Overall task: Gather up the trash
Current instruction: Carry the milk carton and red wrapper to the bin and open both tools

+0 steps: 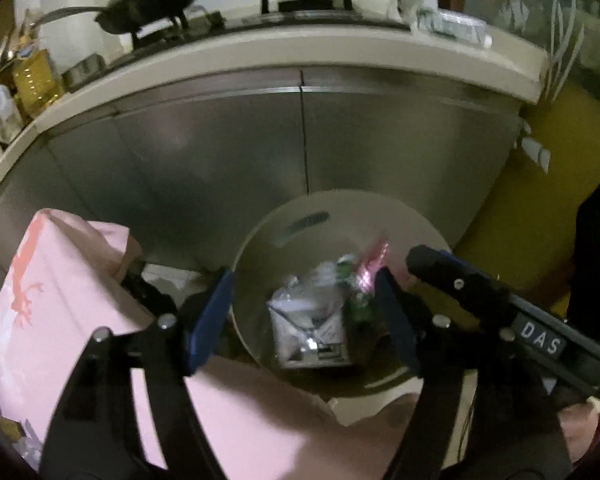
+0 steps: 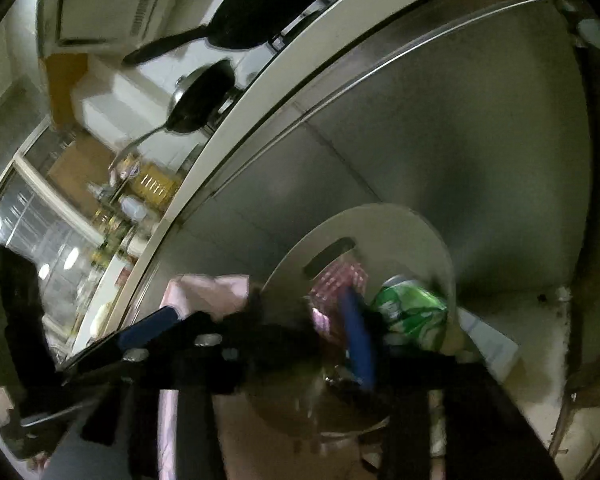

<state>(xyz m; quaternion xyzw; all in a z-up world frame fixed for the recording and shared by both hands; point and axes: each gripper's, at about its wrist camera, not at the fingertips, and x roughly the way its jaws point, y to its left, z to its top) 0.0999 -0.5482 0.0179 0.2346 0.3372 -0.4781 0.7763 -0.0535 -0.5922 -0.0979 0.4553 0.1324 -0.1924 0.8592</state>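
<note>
Steel cabinet doors (image 1: 228, 152) fill the background under a pale counter (image 1: 260, 62) with two pans on a stove; a round beige bin (image 1: 260, 248) sits on the floor against them. Left view looks down into the bin: a crumpled silver-white carton (image 1: 310, 330) lies at the bottom, long axis roughly up-down in frame, open flap toward the camera, with a green can (image 1: 354, 280) and a pink wrapper (image 1: 374, 258) at the bin's right side. Left claw (image 1: 304, 316) is spread wide over the bin mouth, blue fingers (image 1: 210, 316) either side, nothing between them. Only this view shows the pink bag (image 1: 60, 292) beside the bin at left and the right tool's black body with a "DAS" label (image 1: 540, 338) crossing in from the right. Right view is rolled, counter running diagonally; it shows the bin rim (image 2: 380, 220) with its slot handle, a pink checked wrapper (image 2: 340, 280) and the green can (image 2: 412, 316) much larger, tilted, its top end toward the upper left. Right claw (image 2: 256, 332) also looks wide, one blue finger (image 2: 358, 340) reaching into the bin next to the wrapper; contact with the wrapper can't be told through blur. Bin bottom is hidden here by the tool's black frame; carton not seen. Lower frame of both views is blurred and dark.
</note>
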